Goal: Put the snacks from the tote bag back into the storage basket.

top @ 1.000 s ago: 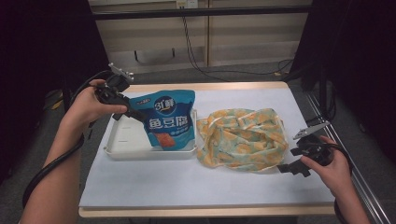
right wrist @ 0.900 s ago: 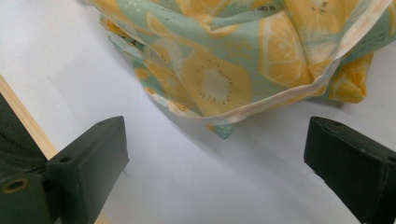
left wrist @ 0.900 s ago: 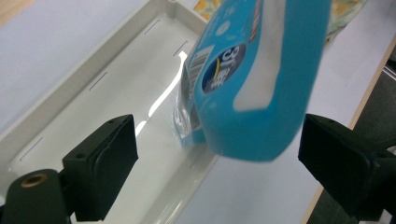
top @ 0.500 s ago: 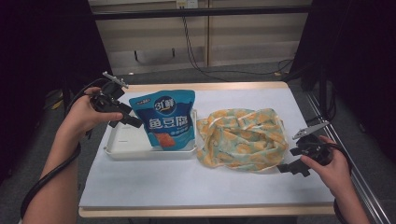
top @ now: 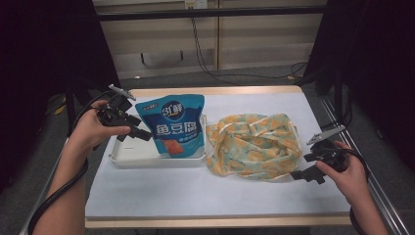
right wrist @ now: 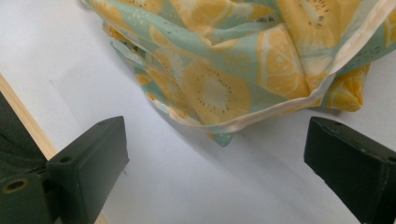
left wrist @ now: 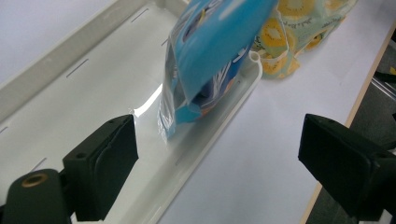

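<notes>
blue pouch (top: 175,128) in tray (top: 132,154), just ahead of wide-spread left gripper (top: 136,134).

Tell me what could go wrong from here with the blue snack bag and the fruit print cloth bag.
The blue snack bag leans over the right rim of the white tray; a nudge from the open left gripper could tip it onto the fruit-print cloth bag. That bag lies limp and folded, so the open right gripper, near its corner, may pinch one loose layer and drag it.

White sheet (top: 195,186) over wooden table (top: 220,223); cables (top: 205,54) on floor behind.
</notes>
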The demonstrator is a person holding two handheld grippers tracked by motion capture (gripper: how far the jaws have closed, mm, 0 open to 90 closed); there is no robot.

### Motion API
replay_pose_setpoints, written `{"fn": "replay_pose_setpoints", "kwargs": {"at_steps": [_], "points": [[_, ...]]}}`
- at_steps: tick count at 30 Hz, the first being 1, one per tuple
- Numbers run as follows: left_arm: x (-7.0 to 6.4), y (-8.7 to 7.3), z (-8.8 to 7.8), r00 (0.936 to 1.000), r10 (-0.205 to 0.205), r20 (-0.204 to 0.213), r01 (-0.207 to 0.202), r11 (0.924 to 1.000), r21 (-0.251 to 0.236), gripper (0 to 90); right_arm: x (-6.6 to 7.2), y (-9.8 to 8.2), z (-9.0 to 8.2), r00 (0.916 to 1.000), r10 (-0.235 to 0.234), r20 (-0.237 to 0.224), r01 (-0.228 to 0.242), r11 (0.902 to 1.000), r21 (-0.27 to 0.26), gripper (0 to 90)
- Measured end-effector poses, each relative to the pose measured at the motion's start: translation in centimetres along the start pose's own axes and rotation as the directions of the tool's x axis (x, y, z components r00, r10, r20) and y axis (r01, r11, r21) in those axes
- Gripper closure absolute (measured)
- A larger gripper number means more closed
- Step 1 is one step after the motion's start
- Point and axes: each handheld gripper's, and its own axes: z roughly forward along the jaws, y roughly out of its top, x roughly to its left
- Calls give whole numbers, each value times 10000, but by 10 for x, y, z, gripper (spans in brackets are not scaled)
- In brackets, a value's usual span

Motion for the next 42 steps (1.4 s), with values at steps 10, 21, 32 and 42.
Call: {"fn": "replay_pose_setpoints", "kwargs": {"at_steps": [10,21,32,42], "points": [[-4,-11,8,10000,-1,-60,1,10000,-76,114,-1,1,0,10000,-25,5,25,10000,-9,57],[-6,-28,20,9998,-193,-19,192,9993,-334,109,-1,1,-1,10000,33,-11,-33,10000,-87,57],[-11,-38,31,9992,-360,-155,349,9973,-652,105,-3,1,-1,10000,-28,3,28,9999,-99,57],[-14,-46,42,9997,-228,-11,227,9965,-809,96,-5,0,-4,9999,126,-21,-127,9996,-235,58]]}}
